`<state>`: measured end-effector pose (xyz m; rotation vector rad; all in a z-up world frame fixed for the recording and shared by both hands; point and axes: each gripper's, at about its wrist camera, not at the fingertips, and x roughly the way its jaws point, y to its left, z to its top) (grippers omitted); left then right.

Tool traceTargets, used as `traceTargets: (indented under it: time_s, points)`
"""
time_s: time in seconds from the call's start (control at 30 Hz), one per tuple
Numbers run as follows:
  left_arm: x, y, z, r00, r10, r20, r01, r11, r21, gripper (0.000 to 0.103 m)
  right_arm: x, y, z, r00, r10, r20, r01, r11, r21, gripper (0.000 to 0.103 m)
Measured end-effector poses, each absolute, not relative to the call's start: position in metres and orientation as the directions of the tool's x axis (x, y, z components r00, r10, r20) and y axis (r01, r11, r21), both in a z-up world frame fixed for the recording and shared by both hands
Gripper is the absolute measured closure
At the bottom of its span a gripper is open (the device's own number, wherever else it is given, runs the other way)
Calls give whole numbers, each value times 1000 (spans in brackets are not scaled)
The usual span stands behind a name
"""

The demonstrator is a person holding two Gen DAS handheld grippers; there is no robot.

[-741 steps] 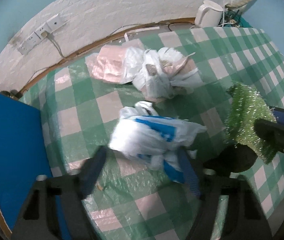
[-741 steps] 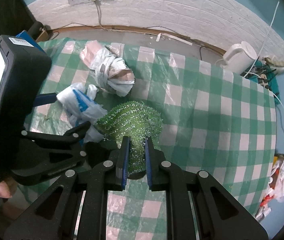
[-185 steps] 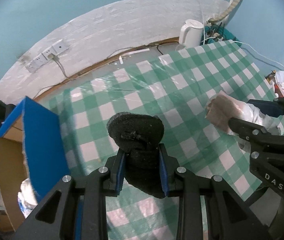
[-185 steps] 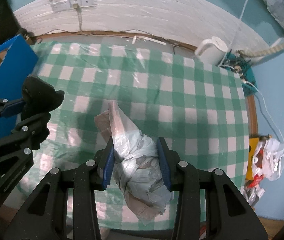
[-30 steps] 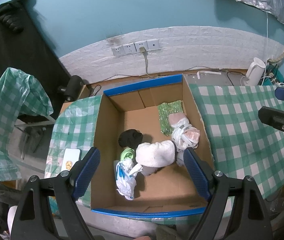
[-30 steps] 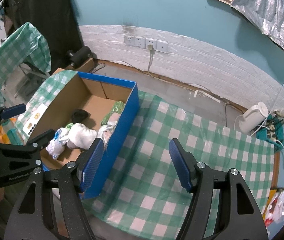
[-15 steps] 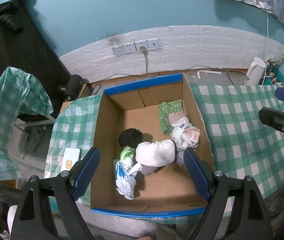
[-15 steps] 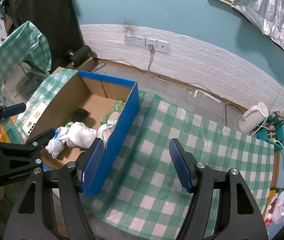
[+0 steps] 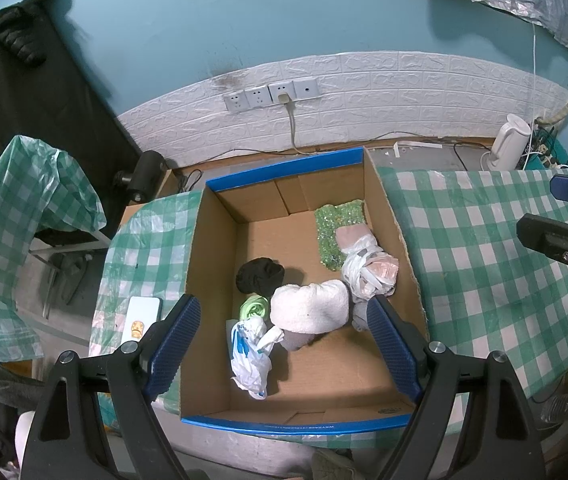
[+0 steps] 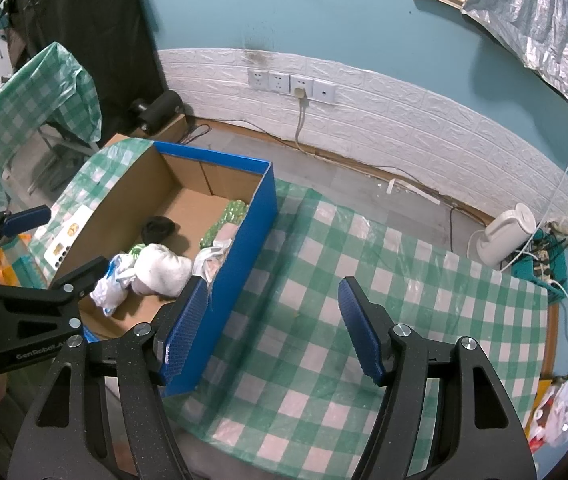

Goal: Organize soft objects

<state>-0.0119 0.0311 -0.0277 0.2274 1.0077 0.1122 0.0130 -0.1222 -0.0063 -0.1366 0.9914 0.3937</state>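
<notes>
Left gripper (image 9: 284, 344) fingers spread wide, empty, above the box (image 9: 219, 264); towel (image 9: 310, 307) lies below, between them. Right gripper (image 10: 273, 328) fingers wide, over the counter (image 10: 324, 320).

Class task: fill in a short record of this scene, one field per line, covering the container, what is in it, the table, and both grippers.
container: cardboard box, open top
contents: black cloth, white towel, green sparkly cloth, pink-and-white bag, blue-and-white bag
table: checked tablecloth, no soft items on it
left gripper: open, holds nothing
right gripper: open, holds nothing
</notes>
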Motion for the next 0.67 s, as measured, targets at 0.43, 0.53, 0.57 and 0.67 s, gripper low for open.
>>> traceTargets:
  time_s: [0.43,0.53,0.57,0.67]
  points:
    - [-12,30,-28,530,198,-824,12,970,241,17,13,-126,-7,483,258,-837,-381,922,65,36]
    - [-12,30,-28,531,198,-824,11,971,241,17,13,-126,-7,483,259,-837,-381,922,65,36]
    - [-11,30,-28,531,199,-824,10,970,241,17,13,-126,-7,483,259,-837,-382,922,65,36]
    - [-11,31,-28,528,197,-826,12,971,239,17,13,-126,-7,483,258,-837,-381,922,64,36]
